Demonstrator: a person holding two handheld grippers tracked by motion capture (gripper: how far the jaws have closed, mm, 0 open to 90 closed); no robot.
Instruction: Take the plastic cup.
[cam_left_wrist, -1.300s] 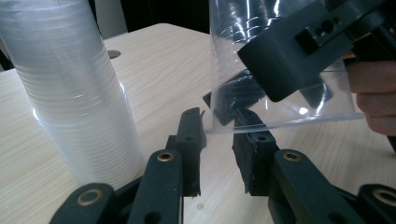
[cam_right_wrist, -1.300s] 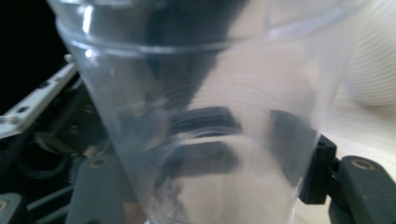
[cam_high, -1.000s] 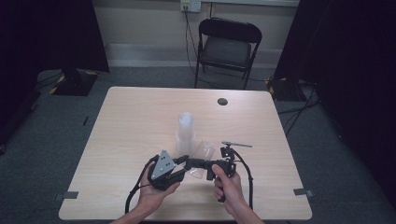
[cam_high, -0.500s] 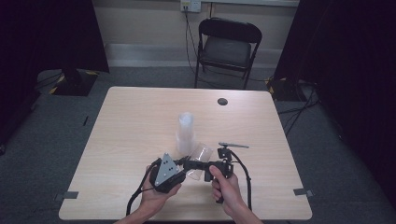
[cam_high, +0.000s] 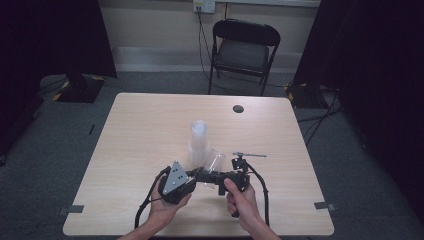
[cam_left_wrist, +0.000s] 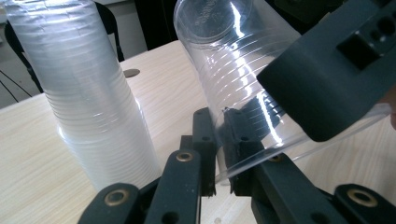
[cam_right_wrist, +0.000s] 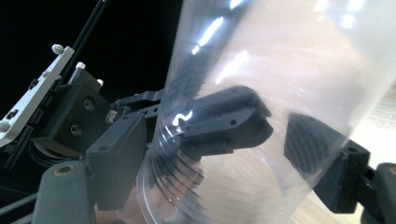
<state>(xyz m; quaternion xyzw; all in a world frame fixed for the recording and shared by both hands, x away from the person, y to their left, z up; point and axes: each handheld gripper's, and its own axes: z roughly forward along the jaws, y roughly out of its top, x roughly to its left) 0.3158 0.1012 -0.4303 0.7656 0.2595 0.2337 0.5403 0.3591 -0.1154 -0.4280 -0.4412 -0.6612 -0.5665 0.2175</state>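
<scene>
A tall stack of clear plastic cups (cam_high: 199, 140) (cam_left_wrist: 88, 93) stands upright mid-table. One single clear cup (cam_high: 215, 161) (cam_left_wrist: 233, 60) (cam_right_wrist: 280, 70) lies tilted between both grippers near the front edge. My left gripper (cam_high: 201, 174) (cam_left_wrist: 218, 135) has just been closing and is shut on that cup's rim, one pad inside and one outside the wall. My right gripper (cam_high: 212, 178) (cam_right_wrist: 231, 154) faces it, and its jaws have just been opening. They now stand apart on either side of the cup's body.
A small dark disc (cam_high: 238, 108) lies on the table (cam_high: 135, 125) toward the far right. A black folding chair (cam_high: 243, 47) stands beyond the far edge. Cables trail from both grippers over the front of the table.
Both hands stay where they were near the front edge, and the cup and stack have not shifted. The jaw movement is too small to make out in the high view.
</scene>
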